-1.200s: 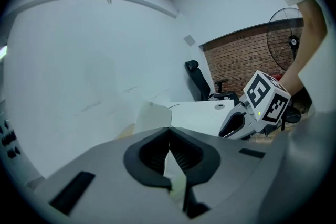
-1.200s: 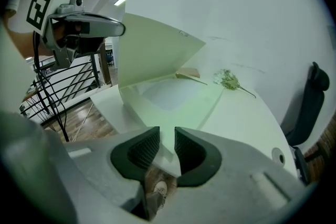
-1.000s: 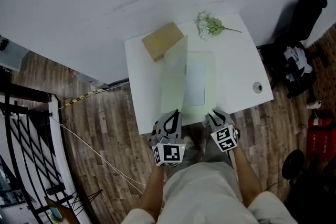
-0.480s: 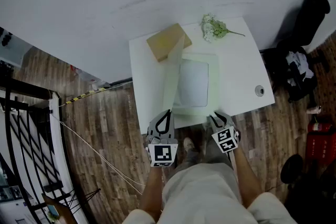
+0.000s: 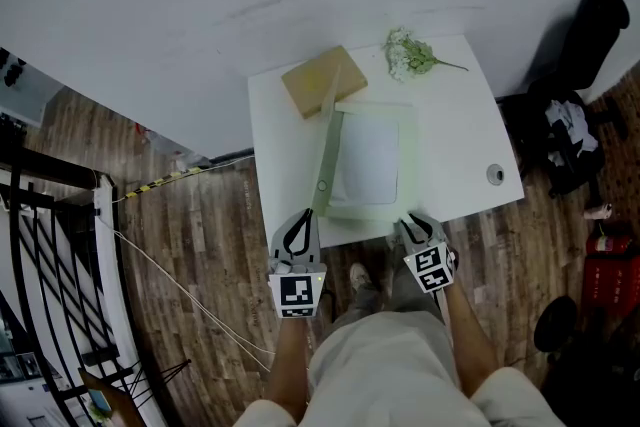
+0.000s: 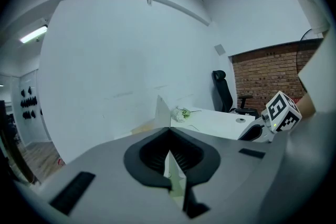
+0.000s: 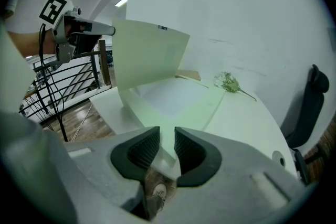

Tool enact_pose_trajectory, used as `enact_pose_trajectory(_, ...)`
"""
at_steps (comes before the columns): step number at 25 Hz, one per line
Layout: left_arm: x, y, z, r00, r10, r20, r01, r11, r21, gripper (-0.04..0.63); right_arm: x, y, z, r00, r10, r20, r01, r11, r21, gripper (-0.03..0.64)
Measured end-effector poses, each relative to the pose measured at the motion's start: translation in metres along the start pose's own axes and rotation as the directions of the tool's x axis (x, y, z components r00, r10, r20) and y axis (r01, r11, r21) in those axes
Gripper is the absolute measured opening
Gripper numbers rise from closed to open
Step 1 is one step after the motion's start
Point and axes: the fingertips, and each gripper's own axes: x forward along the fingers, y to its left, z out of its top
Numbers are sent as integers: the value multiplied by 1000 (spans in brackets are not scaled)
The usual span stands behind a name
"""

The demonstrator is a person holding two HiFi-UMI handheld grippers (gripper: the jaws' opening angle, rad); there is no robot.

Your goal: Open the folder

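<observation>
wood floor [image 5: 200,245]: brown planks, left of the table and under it.
left gripper [image 5: 299,223]: at the table's near left corner; its jaws are closed tight on the thin near edge of the folder's front cover, which shows as a pale sheet pinched between the pads in the left gripper view.
cardboard box [image 5: 318,83]: a flat brown box at the back left of the white rectangular table [image 5: 460,135], just beside the cover's far end.
front cover [image 5: 327,155]: raised off the folder and standing about upright on its left, hinged side, so it is seen edge-on from the head view.
pale green translucent plastic folder [image 5: 370,207]: lies flat in the middle of the table, its near edge at the table's near edge, a white sheet showing inside.
right gripper [image 5: 413,223]: at the folder's near right corner; the pads stand a narrow gap apart, the folder's corner shows in that gap, and whether they touch it cannot be told.
flower sprig [image 5: 408,53]: white blooms on a green stem, at the back of the table.
round hole [image 5: 495,174]: small, near the table's right edge.
black office chair [image 5: 590,15]: right of the table, apart from it.
</observation>
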Motion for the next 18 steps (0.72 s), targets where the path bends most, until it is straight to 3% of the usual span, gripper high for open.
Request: enact_pose_trajectory(18, 0, 1, -1, 1000, -8, -3, 8, 1000, 3, 3, -8, -1, 21, 997, -32, 73, 34, 999, -33, 72)
